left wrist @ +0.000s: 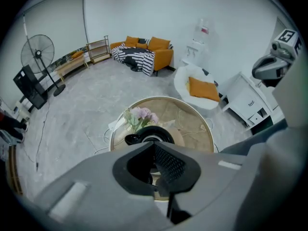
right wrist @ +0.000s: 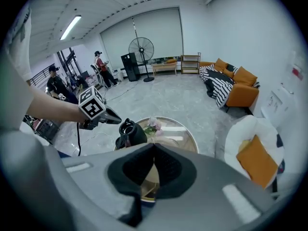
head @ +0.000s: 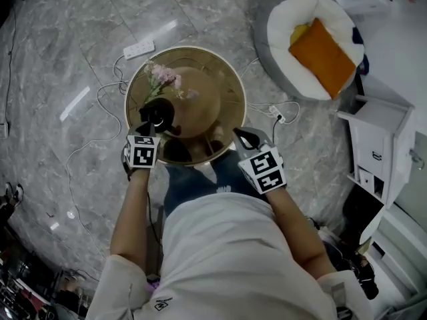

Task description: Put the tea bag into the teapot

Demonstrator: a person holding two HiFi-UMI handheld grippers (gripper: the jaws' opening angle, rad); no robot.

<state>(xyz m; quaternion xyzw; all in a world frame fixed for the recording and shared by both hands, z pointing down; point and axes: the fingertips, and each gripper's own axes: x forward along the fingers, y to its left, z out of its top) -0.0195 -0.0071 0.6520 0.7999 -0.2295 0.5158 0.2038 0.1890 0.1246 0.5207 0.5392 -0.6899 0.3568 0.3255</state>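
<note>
Left gripper [left wrist: 154,147]: my jaws clenched, empty, near glossy black round-bellied teapot [head: 159,115] on round tan bench [head: 227,99] beside pink flowers [head: 163,77]. Right gripper [right wrist: 153,146]: my jaws clenched, empty.

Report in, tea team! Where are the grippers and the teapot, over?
Left gripper shut, close by black teapot. Right gripper shut, off to the side. Tea bag not in sight. Flowers beside teapot, over.

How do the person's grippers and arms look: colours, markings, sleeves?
The left gripper and the right gripper both have grey bodies, black jaw pads with a fine grid texture, and a white cube bearing black square markers. A dark cable hangs from the left one. The person wears a white short-sleeved top.
</note>
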